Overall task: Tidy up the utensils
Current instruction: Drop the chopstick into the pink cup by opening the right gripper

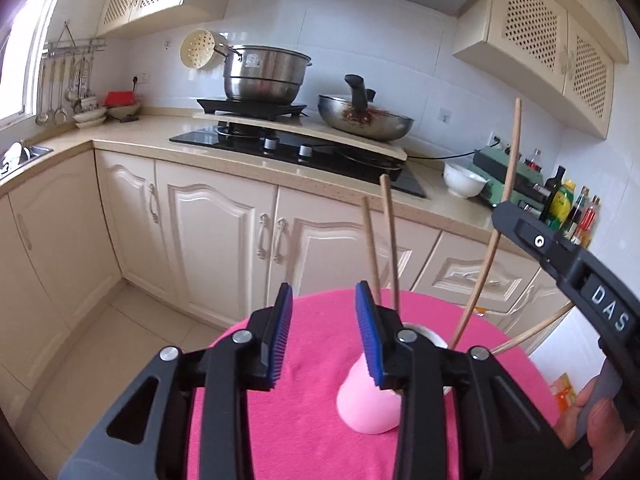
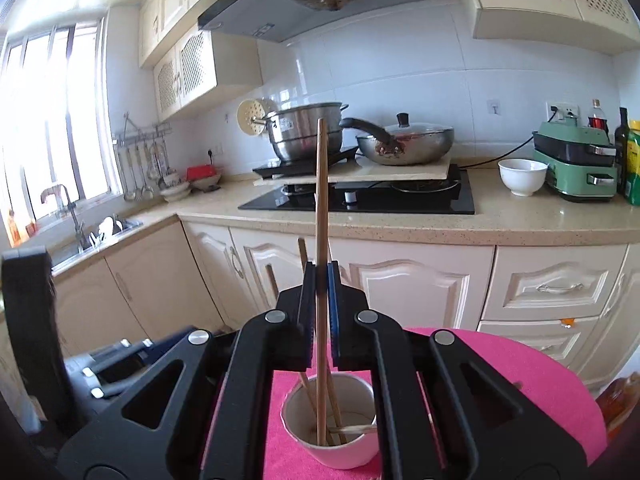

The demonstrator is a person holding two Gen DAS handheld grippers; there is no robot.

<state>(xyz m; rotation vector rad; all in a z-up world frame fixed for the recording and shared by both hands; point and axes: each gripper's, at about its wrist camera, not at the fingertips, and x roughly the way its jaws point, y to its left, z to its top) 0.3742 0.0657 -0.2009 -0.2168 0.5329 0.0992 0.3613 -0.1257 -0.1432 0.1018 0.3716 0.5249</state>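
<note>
A pink cup (image 1: 370,402) stands on a round table under a pink cloth (image 1: 304,360). Wooden chopsticks (image 1: 390,236) stand in it. My left gripper (image 1: 324,344) is open and empty, its right finger next to the cup. My right gripper (image 2: 320,280) is shut on one chopstick (image 2: 321,200), held upright with its lower end inside the cup (image 2: 332,454). That chopstick (image 1: 496,232) and the right gripper's body (image 1: 560,248) also show in the left wrist view. Other chopsticks (image 2: 306,392) lean inside the cup.
Behind the table runs a kitchen counter (image 2: 400,224) with a black hob (image 2: 360,200), a steel pot (image 1: 264,76), a wok (image 1: 364,120), a white bowl (image 2: 522,176), a green appliance (image 2: 576,164) and bottles (image 1: 568,208). A sink (image 2: 100,232) sits left.
</note>
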